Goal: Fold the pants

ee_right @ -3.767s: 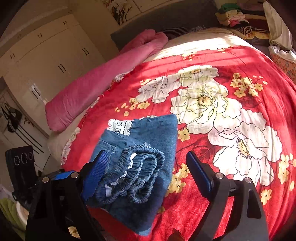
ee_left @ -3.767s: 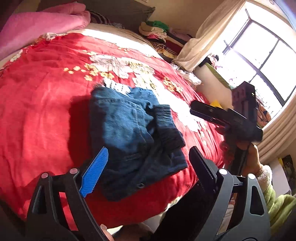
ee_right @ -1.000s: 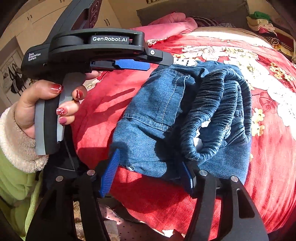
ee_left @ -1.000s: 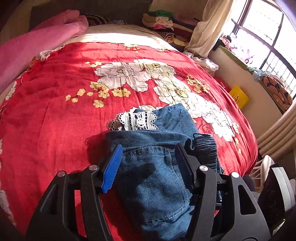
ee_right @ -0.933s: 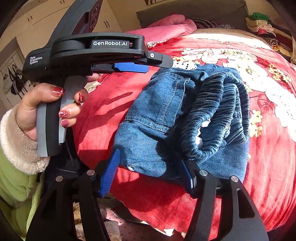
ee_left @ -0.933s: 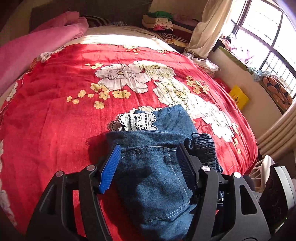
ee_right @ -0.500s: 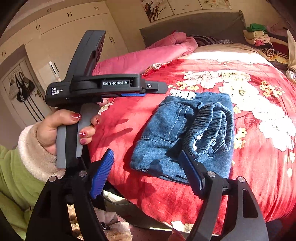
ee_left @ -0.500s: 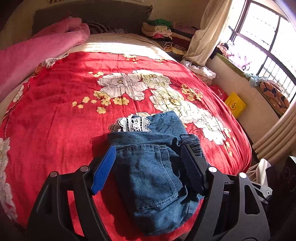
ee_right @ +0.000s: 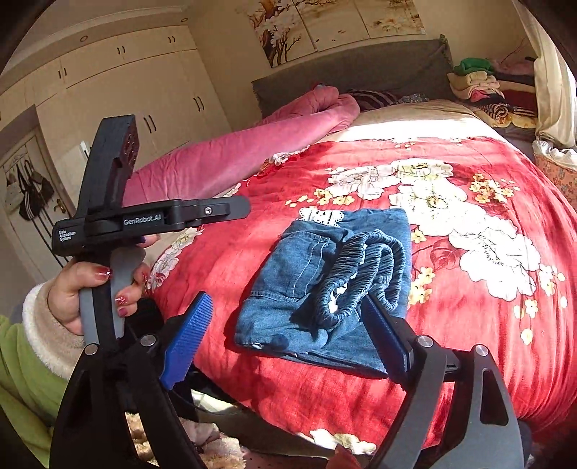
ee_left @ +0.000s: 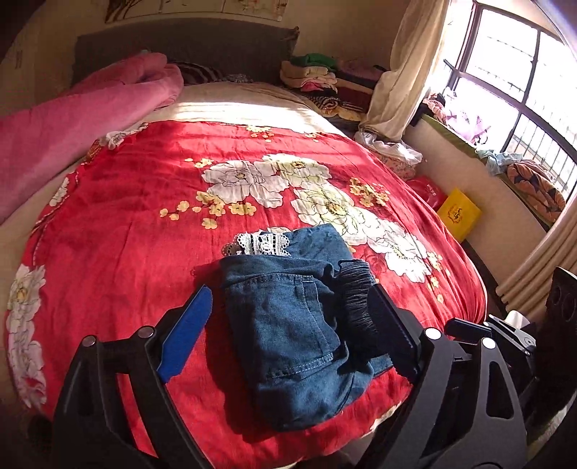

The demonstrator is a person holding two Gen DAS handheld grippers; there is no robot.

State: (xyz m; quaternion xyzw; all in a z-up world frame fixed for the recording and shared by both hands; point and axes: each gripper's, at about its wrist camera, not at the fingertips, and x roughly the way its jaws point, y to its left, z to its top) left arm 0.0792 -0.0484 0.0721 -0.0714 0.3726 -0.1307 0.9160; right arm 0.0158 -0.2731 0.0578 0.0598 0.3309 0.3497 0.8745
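A big bed with a red flowered blanket (ee_left: 119, 216) fills most of the room. Warm sun falls across the top of it. A long pink rolled-up quilt (ee_left: 72, 130) lies along one side, next to a dark grey headboard (ee_left: 187, 47). Pictures of flowers (ee_right: 339, 25) hang on the wall above the headboard. A pile of folded clothes (ee_left: 321, 79) sits near a cream curtain (ee_left: 407, 68). A large window with dark bars (ee_left: 519, 72) lets in bright light. A yellow box (ee_left: 458, 213) stands on the floor under the window. Tall cream wardrobe doors (ee_right: 137, 83) line the other wall.
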